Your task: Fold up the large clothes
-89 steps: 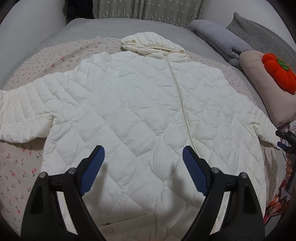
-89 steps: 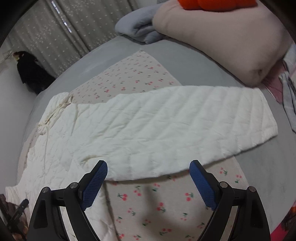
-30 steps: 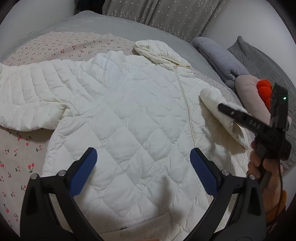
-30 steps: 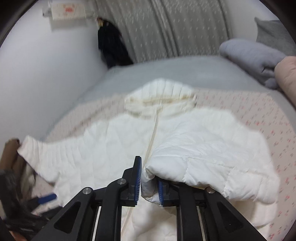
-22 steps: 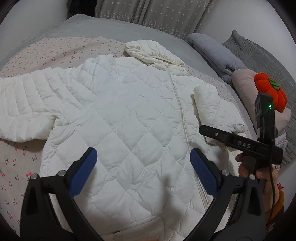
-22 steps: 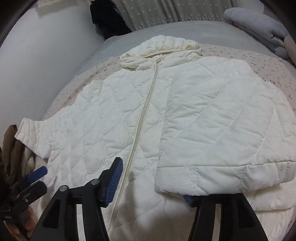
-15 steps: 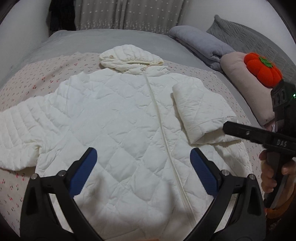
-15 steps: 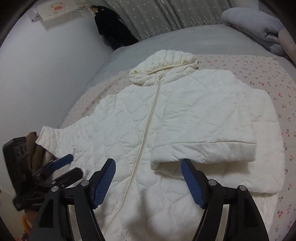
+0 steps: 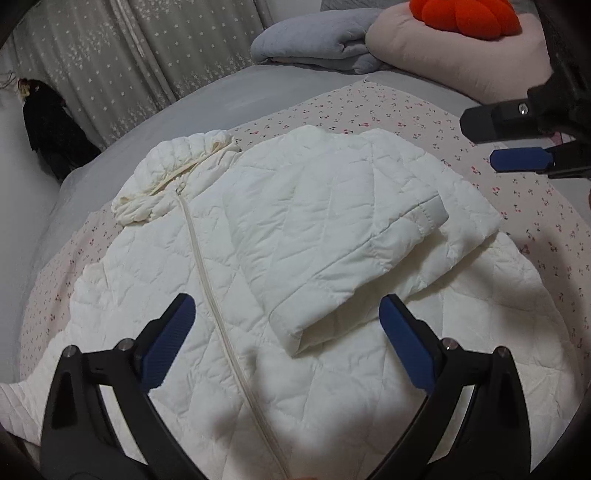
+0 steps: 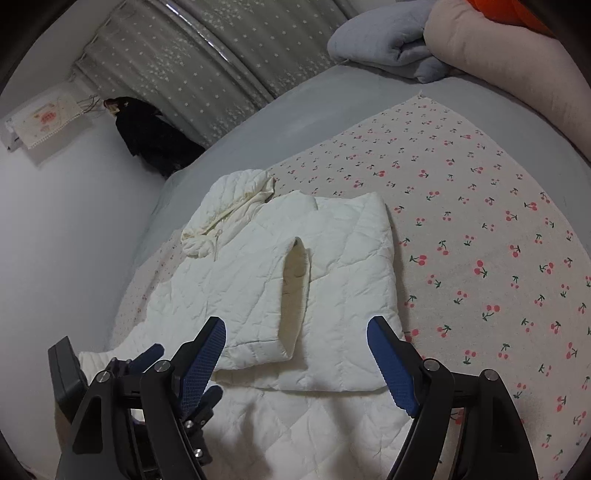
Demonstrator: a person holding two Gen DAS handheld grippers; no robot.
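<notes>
A white quilted hooded jacket (image 9: 258, 240) lies zipper up on a cherry-print sheet (image 10: 480, 240). One sleeve (image 9: 351, 240) is folded across its front, with the cuff opening (image 10: 295, 273) facing me. My left gripper (image 9: 286, 325) hovers open over the jacket's lower front, just short of the folded sleeve's end, with nothing held. My right gripper (image 10: 295, 339) is above the jacket's hem with its jaws opening and nothing between them. It also shows at the right edge of the left wrist view as the right gripper (image 9: 476, 142), off the jacket's side. The hood (image 10: 229, 199) lies at the far end.
A folded grey blanket (image 9: 314, 40) and a pink pillow (image 9: 443, 59) with an orange plush (image 9: 461, 14) lie at the head of the bed. Dark clothing (image 10: 147, 133) hangs by the curtain. One of the left gripper's blue fingers (image 10: 147, 353) shows at lower left.
The right gripper let go of the sleeve, opened and drew back; the sleeve now lies folded over the jacket's front. Both grippers moved sideways and rolled, so the views tilted.
</notes>
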